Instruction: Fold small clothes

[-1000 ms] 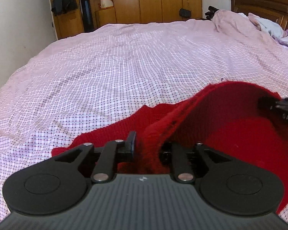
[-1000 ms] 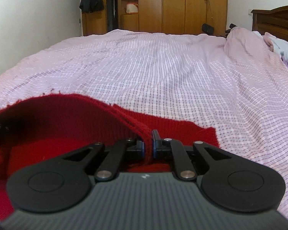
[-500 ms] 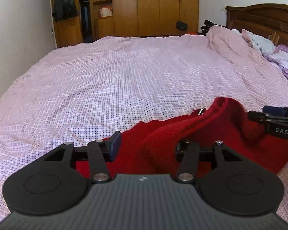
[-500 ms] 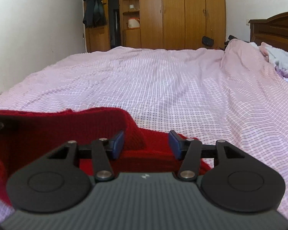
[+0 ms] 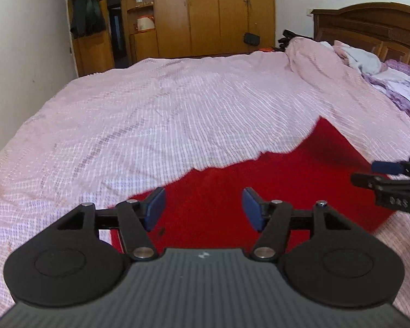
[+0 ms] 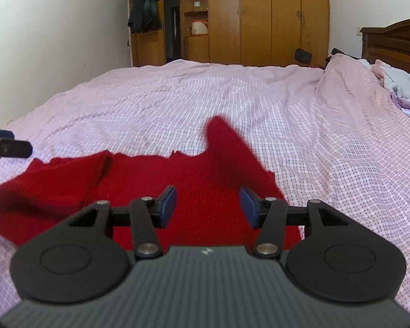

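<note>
Wooden wardrobes (image 5: 216, 13) are lining the far wall of the bedroom, and a dark jacket (image 5: 86, 13) is hanging beside them at the left. A bed (image 5: 150, 114), covered with a pink checked sheet, is filling most of both views; its dark wooden headboard (image 5: 369, 24) is standing along the right edge, with crumpled bedding (image 5: 369, 63) lying just in front of it.

The red knitted garment (image 5: 273, 191) is lying on the sheet near the bed's near edge, mostly flat. In the right wrist view the garment (image 6: 155, 180) is showing a folded layer at its left part, while one pointed corner is sticking up towards the middle of the bed and is appearing blurred.

The left gripper (image 5: 203, 209) is hanging released, with its jaws spread wide and nothing between the blue pads (image 5: 155, 207). It is positioned over the garment's left part, and whether the pads are touching the knit cannot be told.

The right gripper (image 6: 207, 205) is likewise released, with its jaws wide apart and its blue pads (image 6: 169, 205) holding nothing. It is positioned over the garment's right part, near the raised corner. In the left wrist view the right gripper (image 5: 380, 175) is entering from the right edge, just beside the garment's right side.
</note>
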### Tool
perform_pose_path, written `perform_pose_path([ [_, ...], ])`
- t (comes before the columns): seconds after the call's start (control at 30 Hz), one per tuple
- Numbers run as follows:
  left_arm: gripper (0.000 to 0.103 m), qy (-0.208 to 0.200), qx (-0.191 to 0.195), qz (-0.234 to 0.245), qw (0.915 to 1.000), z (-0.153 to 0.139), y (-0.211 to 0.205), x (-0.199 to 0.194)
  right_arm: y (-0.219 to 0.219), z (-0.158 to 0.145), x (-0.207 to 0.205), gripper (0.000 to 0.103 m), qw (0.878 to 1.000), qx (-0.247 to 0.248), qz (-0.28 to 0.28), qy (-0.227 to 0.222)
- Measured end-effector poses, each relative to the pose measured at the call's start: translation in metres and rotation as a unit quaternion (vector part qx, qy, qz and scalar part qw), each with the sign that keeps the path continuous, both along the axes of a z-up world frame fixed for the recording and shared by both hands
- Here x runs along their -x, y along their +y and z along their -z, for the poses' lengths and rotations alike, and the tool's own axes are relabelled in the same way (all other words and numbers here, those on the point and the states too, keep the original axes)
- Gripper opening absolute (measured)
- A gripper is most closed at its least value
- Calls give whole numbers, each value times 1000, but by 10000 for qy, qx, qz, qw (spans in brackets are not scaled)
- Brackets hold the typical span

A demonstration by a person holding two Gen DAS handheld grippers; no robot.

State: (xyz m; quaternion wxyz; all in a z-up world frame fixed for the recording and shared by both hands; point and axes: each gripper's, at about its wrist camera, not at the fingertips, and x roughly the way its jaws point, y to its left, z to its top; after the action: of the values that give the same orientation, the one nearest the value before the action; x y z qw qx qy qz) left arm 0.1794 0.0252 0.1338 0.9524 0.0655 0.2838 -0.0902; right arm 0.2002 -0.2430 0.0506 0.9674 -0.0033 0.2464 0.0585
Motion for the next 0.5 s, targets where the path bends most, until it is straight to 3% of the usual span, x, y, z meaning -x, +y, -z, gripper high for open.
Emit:
perform_pose_path([
  [0.07,66,97,-57,125,9999,9,-3,10,-1,4,0,53,10000,30,9,46],
  [0.2,48,482,-71,357,9982,31,-7,22,-6,15,-5,53,9997,-27,123,203],
  [0.3,47,663,-128,499,9965,51,-9,27,-11,26,-9,53,9992,-87,226,320],
  [0.5,47,462,-439,361,9973,65,-5,16,-16,42,-10,54,9989,-249,239,312],
])
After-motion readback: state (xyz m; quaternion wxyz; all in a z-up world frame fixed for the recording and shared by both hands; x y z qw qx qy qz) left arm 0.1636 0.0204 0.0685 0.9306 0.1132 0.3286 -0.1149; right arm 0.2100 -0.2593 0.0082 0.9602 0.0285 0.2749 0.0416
